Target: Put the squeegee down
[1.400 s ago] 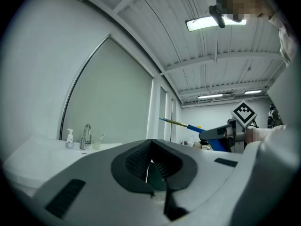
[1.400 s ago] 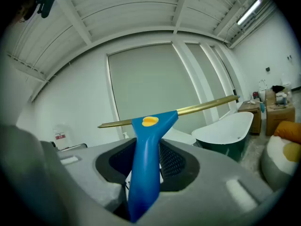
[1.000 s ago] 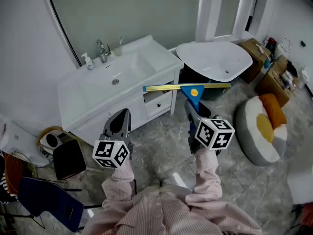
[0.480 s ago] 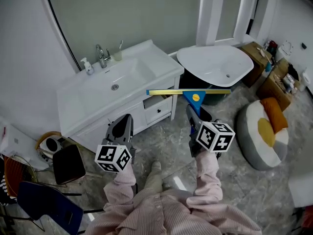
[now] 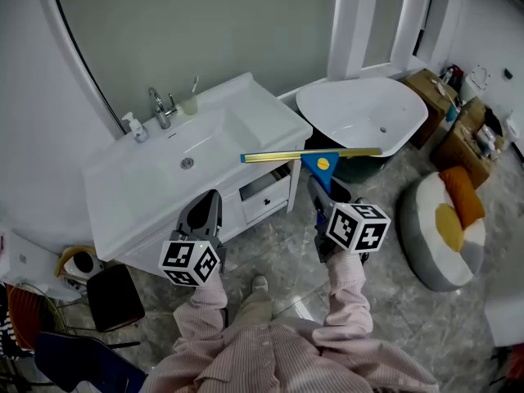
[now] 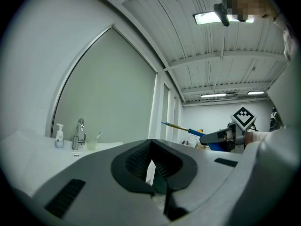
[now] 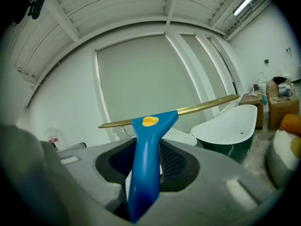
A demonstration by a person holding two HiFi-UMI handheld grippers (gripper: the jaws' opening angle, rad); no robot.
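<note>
The white vanity (image 5: 270,123) fills the left half of the head view, its left end cut off by the frame. To its right stands a white bathtub (image 5: 409,97), its near rim partly hidden behind the squeegee. A grey and yellow floor cushion (image 5: 446,228) lies at the right, and cardboard boxes (image 5: 471,129) beyond it are cut off by the edge.

The right gripper (image 5: 321,188) has its jaws closed on the squeegee (image 5: 315,160) by the blue handle (the lower end of the handle is buried between the pads). The squeegee is held in the air in front of the vanity's corner, with its brass blade (image 5: 286,155) level.

The left gripper (image 6: 151,166) has its jaws drawn together on nothing.

The faucet (image 5: 160,105), a soap bottle (image 5: 133,127) and a cup (image 5: 190,103) line the vanity's back edge. What stands in the cup is too small to name.
</note>
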